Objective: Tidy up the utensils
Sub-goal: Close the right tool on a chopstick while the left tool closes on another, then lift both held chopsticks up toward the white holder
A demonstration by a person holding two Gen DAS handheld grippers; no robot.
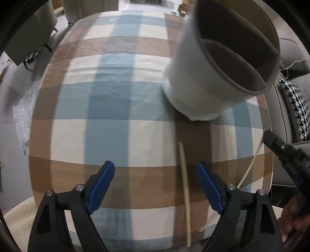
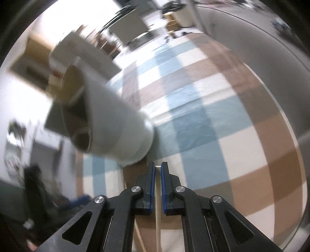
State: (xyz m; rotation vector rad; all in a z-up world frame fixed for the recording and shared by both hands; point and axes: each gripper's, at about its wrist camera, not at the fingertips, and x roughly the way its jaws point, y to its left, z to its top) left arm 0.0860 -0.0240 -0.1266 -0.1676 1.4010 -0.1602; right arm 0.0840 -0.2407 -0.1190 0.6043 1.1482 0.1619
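A white utensil holder (image 1: 211, 69) with a brown divided inside stands on the checked tablecloth (image 1: 120, 108); it also shows blurred in the right wrist view (image 2: 116, 124). A pale chopstick (image 1: 185, 186) lies on the cloth between the fingers of my open, empty left gripper (image 1: 155, 186). My right gripper (image 2: 158, 170) is shut on a second pale chopstick (image 2: 158, 213), just short of the holder's base. In the left wrist view the right gripper (image 1: 271, 141) is at the right edge with that chopstick (image 1: 251, 164) hanging from it.
A grey sofa with a houndstooth cushion (image 1: 298, 108) runs along the table's right side. Bubble wrap (image 1: 23, 120) lies off the left edge. Chairs (image 1: 46, 17) stand beyond the far edge.
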